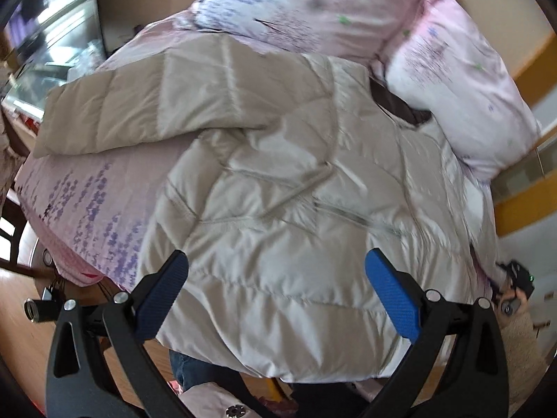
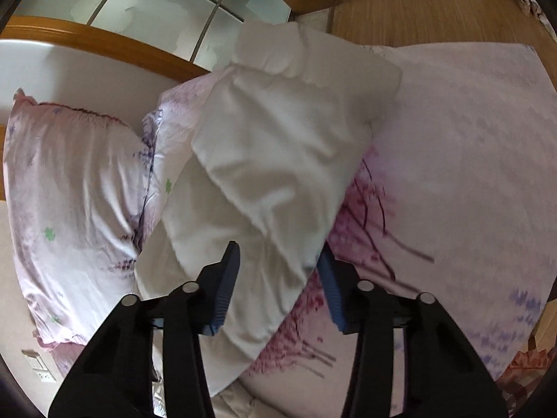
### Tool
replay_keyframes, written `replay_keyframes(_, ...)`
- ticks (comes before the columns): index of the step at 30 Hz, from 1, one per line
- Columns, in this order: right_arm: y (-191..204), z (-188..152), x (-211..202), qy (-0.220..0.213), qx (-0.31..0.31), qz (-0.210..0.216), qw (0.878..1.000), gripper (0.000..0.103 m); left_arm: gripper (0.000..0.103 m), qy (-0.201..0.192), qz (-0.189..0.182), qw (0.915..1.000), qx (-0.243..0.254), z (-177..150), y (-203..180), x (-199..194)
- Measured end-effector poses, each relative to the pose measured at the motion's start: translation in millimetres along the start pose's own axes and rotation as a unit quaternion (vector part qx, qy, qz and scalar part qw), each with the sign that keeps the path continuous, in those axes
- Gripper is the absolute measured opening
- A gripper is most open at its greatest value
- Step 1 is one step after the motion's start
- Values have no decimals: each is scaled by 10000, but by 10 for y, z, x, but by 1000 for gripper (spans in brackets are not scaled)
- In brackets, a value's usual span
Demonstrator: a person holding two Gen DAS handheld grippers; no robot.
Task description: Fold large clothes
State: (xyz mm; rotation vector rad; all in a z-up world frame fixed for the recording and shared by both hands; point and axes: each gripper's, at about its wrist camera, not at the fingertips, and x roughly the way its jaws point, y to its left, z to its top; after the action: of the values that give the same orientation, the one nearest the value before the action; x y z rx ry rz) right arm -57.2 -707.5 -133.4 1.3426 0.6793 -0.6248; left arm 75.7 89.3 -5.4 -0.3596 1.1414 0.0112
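Jacket (image 1: 278,181) flat on bed (image 1: 87,202), sleeve (image 2: 278,160) lengthwise between right gripper (image 2: 278,278) fingers

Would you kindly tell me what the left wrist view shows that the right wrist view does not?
Only the left wrist view shows the puffer jacket's body spread flat on the bed, one sleeve stretched out, under the open left gripper. Only the right wrist view shows the right gripper holding the jacket's other sleeve. Both show the pink floral bedding and pillow.

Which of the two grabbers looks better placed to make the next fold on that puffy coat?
Right, probably: the right gripper has the coat's sleeve between its fingers, while the left gripper hovers open.
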Motion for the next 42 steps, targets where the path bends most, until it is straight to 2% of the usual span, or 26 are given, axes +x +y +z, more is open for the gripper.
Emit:
replay_keyframes(2,10,19,16,-25,-6,-42,10000,42,101,-38,0,9999,-167,33,82,-6)
replay_keyframes(4,17,47,19,-93,-54,-97,9999,33,101,-94,-3,9995,-306,48,154,-15)
replay_keyframes(6,50,47,-8,-167,-203,-200,9995,15,101,-123,-10,9992,-388,67,214,-18)
replay_keyframes(8,165,41,-18,-289,-474,-240,9982,8,101,-287,-16,9986,-445,72,271,-33)
replay_keyframes(11,436,-30,-164,-630,-1175,-268,9907,7,101,-522,115,9973,-502,87,353,-56)
replay_keyframes(15,978,-229,-402,-1113,-2228,-138,9684,6,101,-480,163,9963,-692,166,498,-12)
replay_keyframes(17,1288,-411,-541,-1289,-2775,52,9520,6,101,-519,122,9947,-884,210,610,-1)
replay_keyframes(18,1512,-575,-633,-1392,-3173,197,9378,6,101,-569,104,9936,-966,225,654,-7)
replay_keyframes(19,1649,-684,-679,-1448,-3403,291,9286,6,101,-633,90,9924,-1055,243,704,-16)
replay_keyframes(21,2006,-1048,-816,-1569,-4018,628,9000,6,101,-754,74,9896,-1226,269,806,-33)
replay_keyframes(23,2257,-1385,-903,-1593,-4433,943,8771,6,101,-815,130,9864,-1419,296,923,-32)
replay_keyframes(25,2513,-1820,-959,-1524,-4890,1312,8488,6,101,-829,142,9839,-1574,306,1015,-24)
replay_keyframes(28,2721,-2421,-895,-1180,-5371,1666,8184,6,101,-833,190,9802,-1788,324,1187,-7)
replay_keyframes(30,2791,-2799,-724,-847,-5634,1726,8035,6,101,-891,250,9788,-1826,322,1253,-17)
replay_keyframes(33,2790,-3324,-345,-199,-5864,1602,7938,6,101,-951,316,9764,-1912,310,1358,-25)
replay_keyframes(35,2719,-3696,-78,59,-6191,1285,7747,6,101,-941,332,9747,-1999,302,1435,-11)
replay_keyframes(37,2611,-4035,202,376,-6549,839,7501,8,101,-900,315,9733,-2088,288,1509,7)
replay_keyframes(39,2464,-4374,514,762,-6973,172,7125,19,101,-858,245,9722,-2163,275,1570,21)
replay_keyframes(40,2396,-4488,557,829,-7102,-8,6991,24,101,-821,213,9715,-2213,265,1616,29)
replay_keyframes(41,2330,-4610,591,901,-7272,-125,6803,34,101,-788,204,9712,-2241,261,1636,39)
replay_keyframes(42,2285,-4700,568,924,-7400,-93,6661,43,101,-744,197,9707,-2275,257,1668,51)
